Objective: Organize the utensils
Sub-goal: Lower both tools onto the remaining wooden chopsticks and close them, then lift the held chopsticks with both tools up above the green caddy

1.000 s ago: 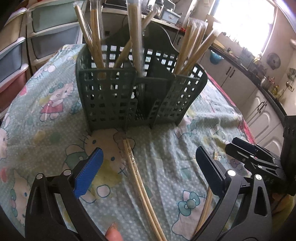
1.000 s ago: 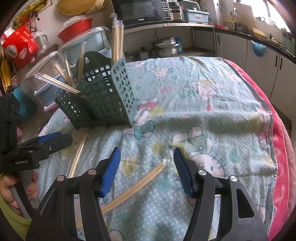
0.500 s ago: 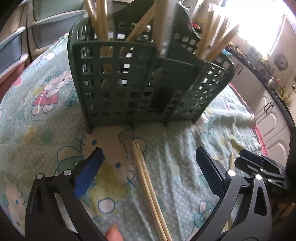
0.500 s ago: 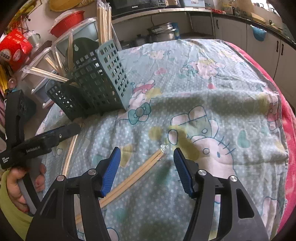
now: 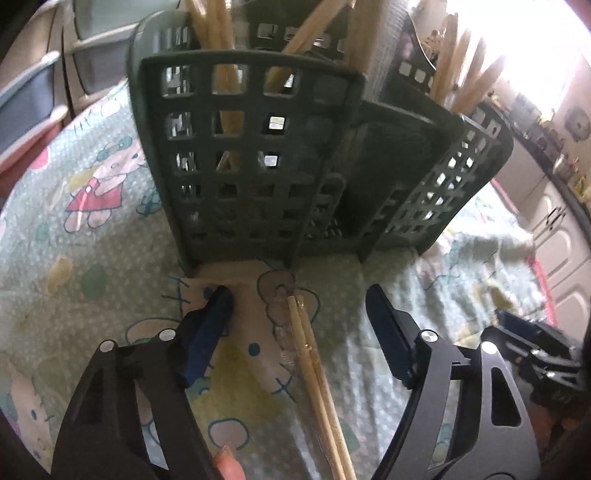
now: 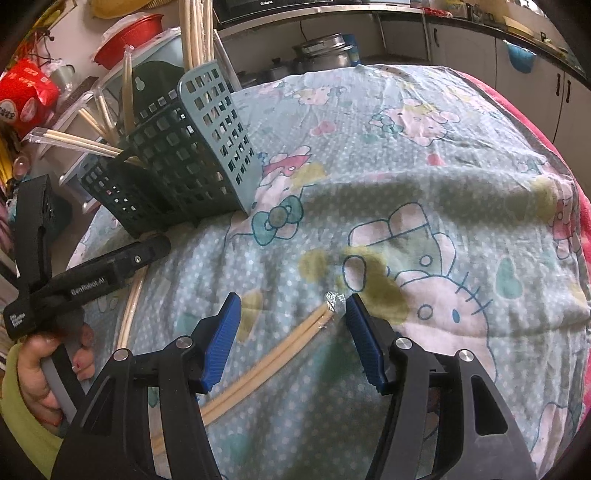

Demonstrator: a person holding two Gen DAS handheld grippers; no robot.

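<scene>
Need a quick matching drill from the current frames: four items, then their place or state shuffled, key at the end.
Items
1. dark green perforated plastic utensil caddy
2. wrapped pair of wooden chopsticks in the left wrist view
3. wrapped pair of wooden chopsticks in the right wrist view
4. red plastic bowl

Places or states
A. lying flat between the open left claw fingers, tip toward the caddy
B. on the shelving behind the table
C. standing upright on the cartoon-print tablecloth, holding chopsticks
D. lying diagonally between the open right claw fingers

Pairs: 1-C, 2-A, 3-D, 4-B
</scene>
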